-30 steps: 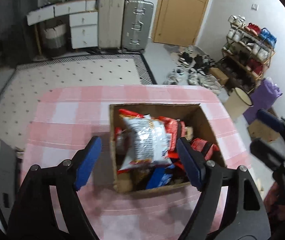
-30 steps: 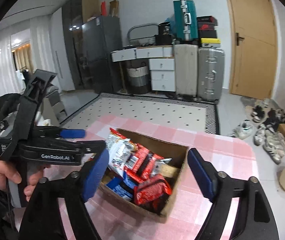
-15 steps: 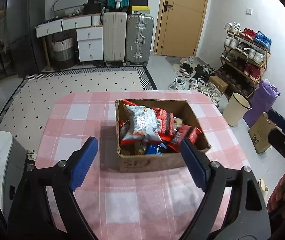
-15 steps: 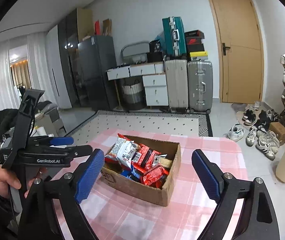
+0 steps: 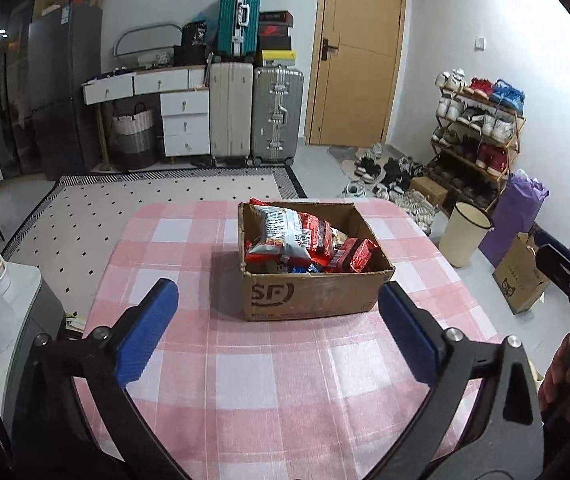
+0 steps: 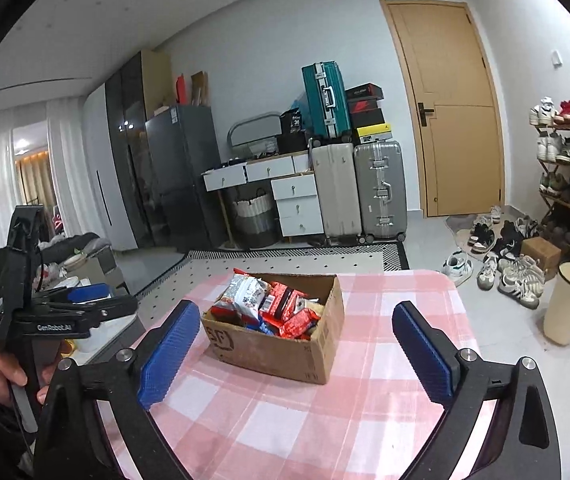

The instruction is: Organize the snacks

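An open cardboard box (image 5: 313,292) (image 6: 273,348) stands in the middle of the pink checked table (image 5: 245,380) (image 6: 325,420). It is filled with snacks: a white and red chip bag (image 5: 281,228) (image 6: 247,294) lies on top of several red packets (image 5: 359,254) (image 6: 297,320). My left gripper (image 5: 276,284) hangs back from the box's near side, its jaws opening with nothing between them. My right gripper (image 6: 295,307) is also short of the box, jaws opening and empty. A hand (image 6: 1,368) holds the left gripper's handle.
A cream bin (image 5: 465,236) and a paper bag (image 5: 521,276) stand on the floor right of the table, with shoes and a shoe rack (image 5: 481,136) behind. A white cabinet (image 5: 25,300) sits at the table's left. Suitcases (image 5: 277,112) line the far wall beyond a dotted rug (image 5: 145,208).
Both grippers have drawn back and up from over the box, which now sits farther off. Both pairs of jaws have spread wider. The snacks stayed in the box.
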A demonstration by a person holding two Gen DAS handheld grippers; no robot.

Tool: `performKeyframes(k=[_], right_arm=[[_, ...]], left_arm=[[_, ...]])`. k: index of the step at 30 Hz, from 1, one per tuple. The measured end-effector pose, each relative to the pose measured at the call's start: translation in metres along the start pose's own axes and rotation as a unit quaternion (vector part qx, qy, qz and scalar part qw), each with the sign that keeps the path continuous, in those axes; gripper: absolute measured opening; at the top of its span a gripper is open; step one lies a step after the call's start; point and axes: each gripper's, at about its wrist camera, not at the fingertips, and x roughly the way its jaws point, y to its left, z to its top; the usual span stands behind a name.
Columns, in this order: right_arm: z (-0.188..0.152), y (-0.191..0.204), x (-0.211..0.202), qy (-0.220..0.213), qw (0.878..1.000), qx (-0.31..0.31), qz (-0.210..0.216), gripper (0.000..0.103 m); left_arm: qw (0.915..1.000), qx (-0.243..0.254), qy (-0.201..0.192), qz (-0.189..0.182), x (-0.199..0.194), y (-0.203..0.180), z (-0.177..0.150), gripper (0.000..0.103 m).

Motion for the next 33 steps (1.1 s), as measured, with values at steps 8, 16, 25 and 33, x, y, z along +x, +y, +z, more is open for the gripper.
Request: performKeyframes(k=[8, 16, 25, 33], right_arm=[[-0.028, -0.022, -0.037, -0.022, 0.998, 0.062, -0.016, 0.102], [-0.056, -0.032, -0.043, -0.026, 0.998, 0.052, -0.003, 0.102], [-0.089, -0.041, -0.012, -0.013, 0.999, 0.04, 0.001, 0.102], [-0.114, -0.034, 0.005, -0.02, 1.0, 0.002, -0.014, 0.102]], left_arm=[[0.9994, -0.008, -0.032, -0.008, -0.035, 0.007, -0.032, 0.102], [0.998, -0.006, -0.062, 0.002, -0.042, 0.02, -0.061, 0.102], [0.9965, -0.019, -0.075, 0.031, 0.007, 0.039, -0.107, 0.102], [0.9926, 0.01, -0.102, 0.065, 0.043, 0.033, -0.132, 0.102]])
